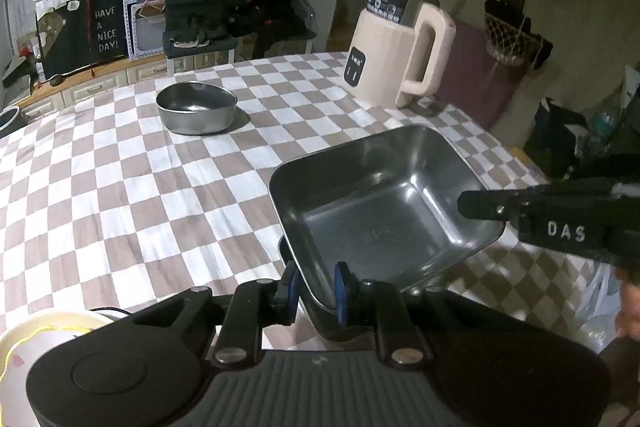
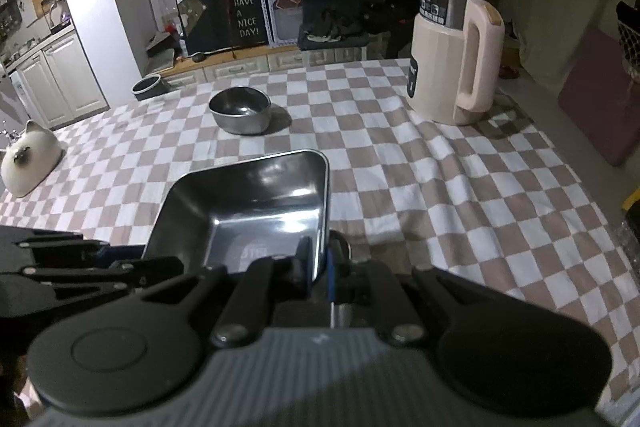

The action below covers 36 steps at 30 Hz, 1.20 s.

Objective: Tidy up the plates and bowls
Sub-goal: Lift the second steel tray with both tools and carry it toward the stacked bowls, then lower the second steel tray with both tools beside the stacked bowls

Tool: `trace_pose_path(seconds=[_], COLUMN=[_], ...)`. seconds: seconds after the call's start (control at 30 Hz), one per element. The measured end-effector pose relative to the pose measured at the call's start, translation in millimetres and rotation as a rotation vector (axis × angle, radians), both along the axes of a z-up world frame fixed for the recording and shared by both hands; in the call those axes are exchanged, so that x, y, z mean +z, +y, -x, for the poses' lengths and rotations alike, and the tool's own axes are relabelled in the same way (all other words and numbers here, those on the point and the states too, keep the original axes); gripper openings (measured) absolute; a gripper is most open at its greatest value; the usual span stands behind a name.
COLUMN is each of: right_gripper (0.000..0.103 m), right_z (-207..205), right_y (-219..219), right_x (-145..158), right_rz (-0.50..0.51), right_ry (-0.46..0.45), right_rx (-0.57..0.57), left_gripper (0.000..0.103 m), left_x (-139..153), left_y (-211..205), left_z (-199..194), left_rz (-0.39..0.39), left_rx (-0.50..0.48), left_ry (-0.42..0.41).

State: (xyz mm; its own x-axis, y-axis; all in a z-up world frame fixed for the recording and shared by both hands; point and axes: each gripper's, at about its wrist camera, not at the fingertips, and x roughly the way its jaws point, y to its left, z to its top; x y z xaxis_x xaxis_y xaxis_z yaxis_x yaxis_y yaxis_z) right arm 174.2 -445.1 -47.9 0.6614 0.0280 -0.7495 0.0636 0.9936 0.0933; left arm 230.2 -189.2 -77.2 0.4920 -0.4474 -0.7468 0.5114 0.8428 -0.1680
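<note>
At the bottom of each view a tool straddles a rim of the square stainless-steel tray (image 1: 380,203): the right tool (image 2: 320,259) is clamped on it, seemingly steadying it, while the left tool (image 1: 316,287) stands slightly parted around the wall, its blue pads (image 1: 341,291) apparently not pressing. Farther up, the round steel bowl (image 1: 196,113) sits apart on the checkered desk (image 1: 120,187), probably waiting to be grouped.

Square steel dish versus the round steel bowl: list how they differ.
1. Shape: the square steel dish has straight walls and rounded corners; the round steel bowl is curved all round.
2. Place: the dish lies near, the bowl farther back on the checked tablecloth.
3. Handling: the left gripper straddles the dish's rim and the right gripper pinches it; nothing touches the bowl.

Both are shiny metal, upright and empty.
</note>
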Motion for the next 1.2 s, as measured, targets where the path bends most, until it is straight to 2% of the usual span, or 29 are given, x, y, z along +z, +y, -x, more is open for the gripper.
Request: trace_pose_path(seconds=[0.4, 0.63, 1.2], right_gripper=[0.009, 0.01, 0.01], right_z=[-6, -9, -20], right_y=[8, 5, 9], right_x=[-7, -10, -25], right_rz=[0.053, 0.056, 0.123], right_ry=[0.048, 0.063, 0.176], right_rx=[0.026, 0.032, 0.034], left_gripper=[0.018, 0.018, 0.019], left_x=[-22, -27, -30], left_y=[-7, -10, -14], left_z=[-3, -6, -7], left_rz=[-0.071, -0.074, -0.081], left_rx=[-0.006, -0.009, -0.011], left_ry=[0.058, 0.075, 0.087])
